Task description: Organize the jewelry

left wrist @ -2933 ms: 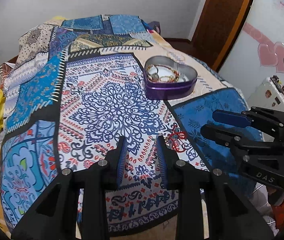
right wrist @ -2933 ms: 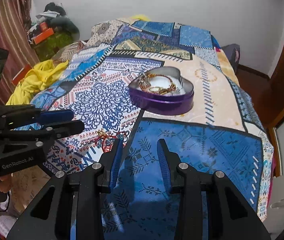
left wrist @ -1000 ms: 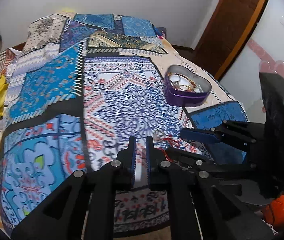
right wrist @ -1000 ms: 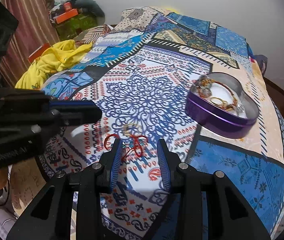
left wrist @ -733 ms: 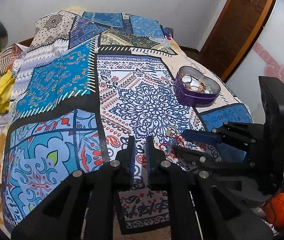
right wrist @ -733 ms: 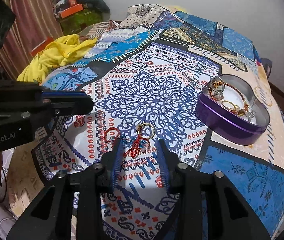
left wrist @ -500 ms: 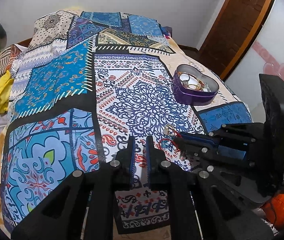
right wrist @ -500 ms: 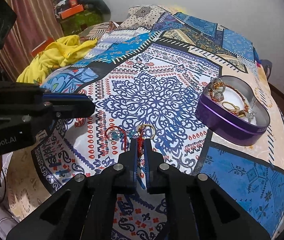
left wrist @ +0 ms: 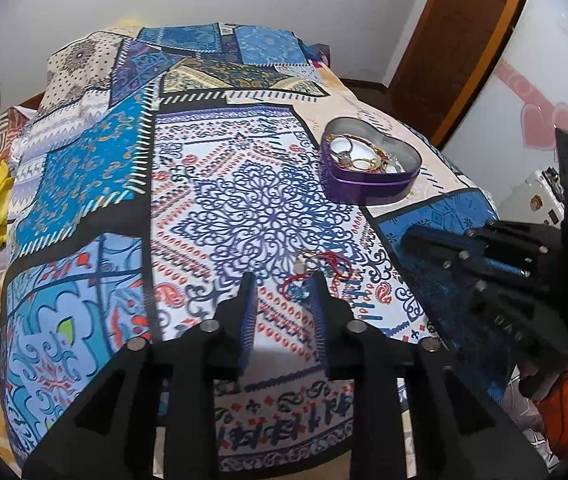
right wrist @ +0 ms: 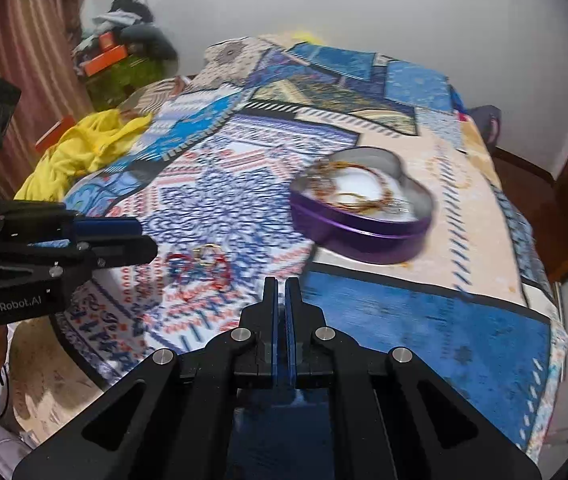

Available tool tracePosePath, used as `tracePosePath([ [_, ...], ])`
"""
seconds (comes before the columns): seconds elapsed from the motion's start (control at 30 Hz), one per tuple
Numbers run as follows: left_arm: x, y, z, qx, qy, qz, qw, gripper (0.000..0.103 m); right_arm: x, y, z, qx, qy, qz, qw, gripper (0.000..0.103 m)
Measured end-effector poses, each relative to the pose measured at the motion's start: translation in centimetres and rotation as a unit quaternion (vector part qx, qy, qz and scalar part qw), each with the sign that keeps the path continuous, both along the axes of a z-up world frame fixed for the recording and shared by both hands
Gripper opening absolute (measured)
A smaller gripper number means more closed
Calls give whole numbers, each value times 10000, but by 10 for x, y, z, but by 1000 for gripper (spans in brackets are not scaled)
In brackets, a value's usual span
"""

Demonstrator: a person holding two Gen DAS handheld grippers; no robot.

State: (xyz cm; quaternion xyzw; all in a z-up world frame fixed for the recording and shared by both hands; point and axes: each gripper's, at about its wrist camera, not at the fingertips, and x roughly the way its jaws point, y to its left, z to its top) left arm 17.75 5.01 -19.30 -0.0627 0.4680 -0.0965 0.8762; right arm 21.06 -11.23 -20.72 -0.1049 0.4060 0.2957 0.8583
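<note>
Bed (left wrist: 84, 168) w/ patchwork cover; purple heart tin (left wrist: 370, 184) near far right edge already holds bangles, chains. Left to do: red thread bracelets & gold ring (left wrist: 316, 270) loose on cover, just ahead of left tongs (left wrist: 284, 300), half open, empty. Right tongs (right wrist: 283, 292) closed, nothing visible between.

Both wrist views overlook the bedspread (left wrist: 244, 200), sharing the heart tin (right wrist: 364, 232).

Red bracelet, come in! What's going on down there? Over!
Left hand-held gripper open, poised by the red bracelet. Right hand-held gripper shut, empty. Bracelet and gold ring loose on the bedspread; heart tin beyond, path open.
</note>
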Motion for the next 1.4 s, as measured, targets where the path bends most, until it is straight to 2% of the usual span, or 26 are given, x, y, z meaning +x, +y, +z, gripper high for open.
tracePosePath([
  [0.23, 10, -12, -11, 108, 160, -170, 9997, 28, 5, -17, 4, 127, 18, -157, 9998, 3],
  [0.37, 9, -21, -13, 104, 152, -297, 9994, 38, 7, -17, 1, 142, 153, -128, 9997, 3],
  [0.43, 9, -26, -16, 127, 190, -363, 9991, 38, 10, -16, -1, 151, 268, -136, 9994, 3],
  [0.57, 7, -35, -19, 405, 124, -439, 9981, 38, 11, -17, -3, 146, 378, -140, 9991, 6],
  [0.63, 7, -36, -20, 445, 100, -422, 9981, 33, 9, -16, -3, 121, 374, -133, 9991, 10],
  [0.7, 7, -35, -21, 531, 81, -404, 9977, 14, 9, -15, -1, 130, 369, -124, 9992, 18],
  [0.77, 7, -31, -22, 560, 65, -341, 9978, 6, 7, -14, 1, 161, 325, -121, 9993, 29],
  [1.1, -7, -3, 0, 335, -322, 51, 9989, 6, 2, 15, 5, 32, 258, 202, 9995, 30],
  [1.23, -13, 14, 16, 202, -548, 217, 9981, 6, 2, 34, 0, -22, 310, 419, 9986, 30],
  [1.4, -18, 28, 28, 211, -788, 364, 9960, 6, 5, 57, -7, -100, 452, 619, 9970, 30],
])
